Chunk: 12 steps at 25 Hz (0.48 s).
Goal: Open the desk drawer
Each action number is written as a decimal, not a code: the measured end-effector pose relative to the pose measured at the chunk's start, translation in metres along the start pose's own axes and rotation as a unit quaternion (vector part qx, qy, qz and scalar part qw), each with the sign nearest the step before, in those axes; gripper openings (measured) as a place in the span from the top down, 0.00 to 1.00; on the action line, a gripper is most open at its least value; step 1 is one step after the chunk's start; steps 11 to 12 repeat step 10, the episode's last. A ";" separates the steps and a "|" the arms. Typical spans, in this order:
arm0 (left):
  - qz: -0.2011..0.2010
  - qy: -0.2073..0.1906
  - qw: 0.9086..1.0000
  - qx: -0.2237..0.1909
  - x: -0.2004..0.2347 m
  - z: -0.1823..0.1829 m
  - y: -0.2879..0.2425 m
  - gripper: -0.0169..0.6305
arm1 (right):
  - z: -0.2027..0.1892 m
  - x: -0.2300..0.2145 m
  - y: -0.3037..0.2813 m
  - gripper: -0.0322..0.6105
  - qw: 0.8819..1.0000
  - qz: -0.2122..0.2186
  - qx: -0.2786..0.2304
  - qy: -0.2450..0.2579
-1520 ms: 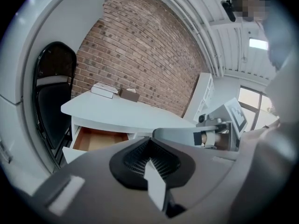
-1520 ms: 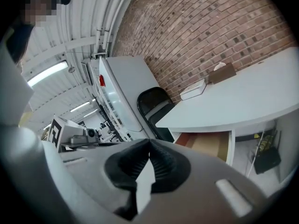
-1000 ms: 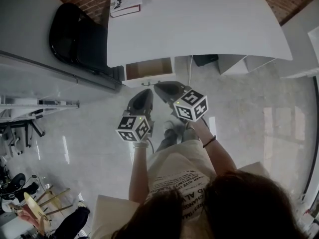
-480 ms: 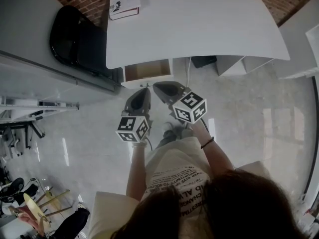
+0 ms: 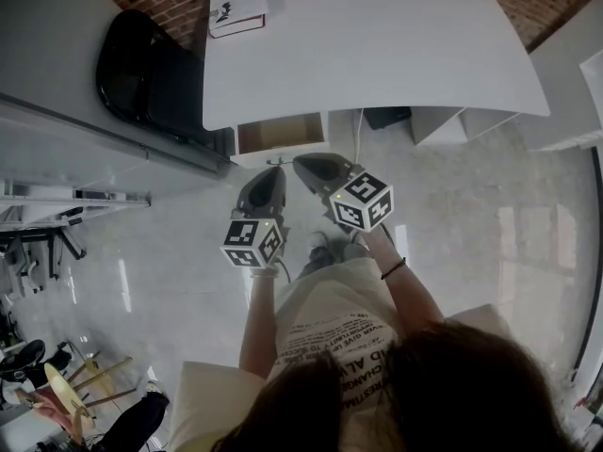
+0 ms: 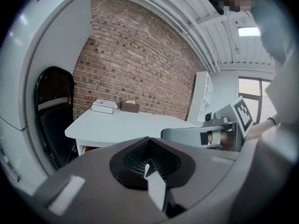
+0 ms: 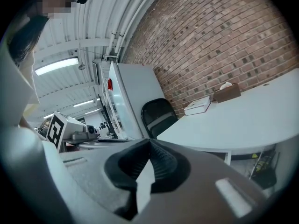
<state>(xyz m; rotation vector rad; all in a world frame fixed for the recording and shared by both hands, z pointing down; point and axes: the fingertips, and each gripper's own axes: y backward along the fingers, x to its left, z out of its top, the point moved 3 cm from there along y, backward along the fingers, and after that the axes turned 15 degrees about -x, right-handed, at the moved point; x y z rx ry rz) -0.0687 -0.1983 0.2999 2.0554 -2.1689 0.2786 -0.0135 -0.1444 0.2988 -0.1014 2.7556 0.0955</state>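
**A:** The left tool (image 5: 273, 172) and right tool (image 5: 303, 165) both have their jaws pressed together on nothing. They're held side by side just short of the drawer (image 5: 281, 133), and neither seems to touch it.

**B:** And the drawer sticks out from under the near edge of the white table (image 5: 377, 45), towards its left end (brown inside on show).

**A:** So the opening looks basically done to me. Maybe there's a bit more pull left, but it's hard to tell how deep it runs.
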 end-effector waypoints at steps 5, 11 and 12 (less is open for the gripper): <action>0.003 0.002 1.000 0.003 0.001 -0.002 -0.001 0.98 | -0.001 -0.003 0.001 0.95 1.000 -0.003 0.000 -0.003; 0.006 0.001 1.000 0.002 0.001 -0.003 0.000 0.98 | -0.004 -0.006 0.004 0.95 1.000 -0.014 -0.002 -0.009; 0.006 0.001 1.000 0.002 0.001 -0.003 0.000 0.98 | -0.004 -0.006 0.004 0.95 1.000 -0.014 -0.002 -0.009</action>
